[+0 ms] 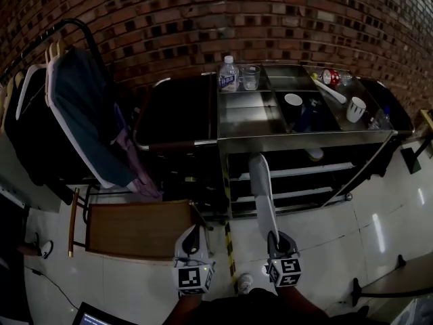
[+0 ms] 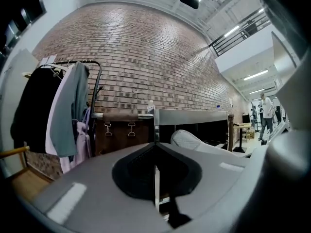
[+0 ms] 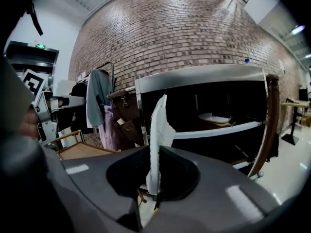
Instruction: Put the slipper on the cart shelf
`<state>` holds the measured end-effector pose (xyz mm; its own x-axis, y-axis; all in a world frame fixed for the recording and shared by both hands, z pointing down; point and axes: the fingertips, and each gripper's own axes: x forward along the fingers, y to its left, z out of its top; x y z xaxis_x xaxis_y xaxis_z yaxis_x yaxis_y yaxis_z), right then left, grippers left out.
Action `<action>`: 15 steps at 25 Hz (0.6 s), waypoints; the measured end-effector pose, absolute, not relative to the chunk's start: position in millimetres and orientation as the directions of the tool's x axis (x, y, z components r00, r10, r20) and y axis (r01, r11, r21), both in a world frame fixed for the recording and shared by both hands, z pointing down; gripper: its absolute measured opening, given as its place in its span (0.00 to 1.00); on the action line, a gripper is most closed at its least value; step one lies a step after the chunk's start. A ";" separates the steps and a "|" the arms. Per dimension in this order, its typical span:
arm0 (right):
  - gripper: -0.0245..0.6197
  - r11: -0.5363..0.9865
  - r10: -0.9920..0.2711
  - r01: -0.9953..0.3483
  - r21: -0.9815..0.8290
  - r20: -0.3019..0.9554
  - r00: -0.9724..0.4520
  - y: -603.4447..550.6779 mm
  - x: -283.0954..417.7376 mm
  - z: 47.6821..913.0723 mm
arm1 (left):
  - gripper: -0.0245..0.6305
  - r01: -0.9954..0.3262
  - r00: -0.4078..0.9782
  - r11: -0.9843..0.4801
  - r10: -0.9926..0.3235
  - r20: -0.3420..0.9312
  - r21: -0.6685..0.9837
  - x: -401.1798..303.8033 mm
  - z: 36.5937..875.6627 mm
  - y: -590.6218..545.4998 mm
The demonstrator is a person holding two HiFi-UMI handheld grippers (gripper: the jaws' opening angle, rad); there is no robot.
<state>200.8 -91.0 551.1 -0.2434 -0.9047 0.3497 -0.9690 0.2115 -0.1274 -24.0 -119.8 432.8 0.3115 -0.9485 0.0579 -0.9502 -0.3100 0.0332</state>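
Note:
A long white slipper [image 1: 261,188] is held upright by its heel end in my right gripper [image 1: 275,238], which is shut on it; its toe reaches the steel cart's [image 1: 252,119] middle shelves. In the right gripper view the slipper [image 3: 156,130] stands edge-on between the jaws [image 3: 156,152], in front of the cart's white-edged shelf [image 3: 218,129], where another pale slipper [image 3: 215,117] lies. My left gripper [image 1: 194,230] hangs beside it at the left, shut and empty. In the left gripper view its jaws [image 2: 155,144] meet in a line and the held slipper [image 2: 188,140] shows to the right.
A clothes rack with hanging garments [image 1: 74,114] stands at the left, a wooden chair [image 1: 135,229] below it. A dark trolley with a brown handle [image 1: 174,143] adjoins the cart. A bottle [image 1: 229,73] and cups [image 1: 356,108] sit on the cart's top. A table edge [image 1: 399,279] is at the lower right.

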 end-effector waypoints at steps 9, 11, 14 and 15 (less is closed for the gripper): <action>0.09 0.212 -0.890 -0.949 -0.232 0.356 -0.285 -156.9 208.5 553.8 | 0.06 -0.962 0.274 -0.273 -0.959 0.075 0.021 -12.9 433.2 -154.6; 0.09 0.213 -0.886 -0.943 -0.256 0.357 -0.297 -167.9 207.0 555.1 | 0.06 -0.961 0.275 -0.274 -0.958 0.078 0.027 -8.9 440.3 -161.1; 0.09 0.218 -0.879 -0.928 -0.302 0.352 -0.321 -184.6 202.7 556.8 | 0.06 -0.958 0.285 -0.285 -0.954 0.088 0.012 -3.2 446.4 -168.8; 0.09 0.216 -0.878 -0.922 -0.320 0.350 -0.327 -190.0 202.0 557.3 | 0.06 -0.958 0.286 -0.286 -0.954 0.091 0.012 -1.4 447.7 -170.3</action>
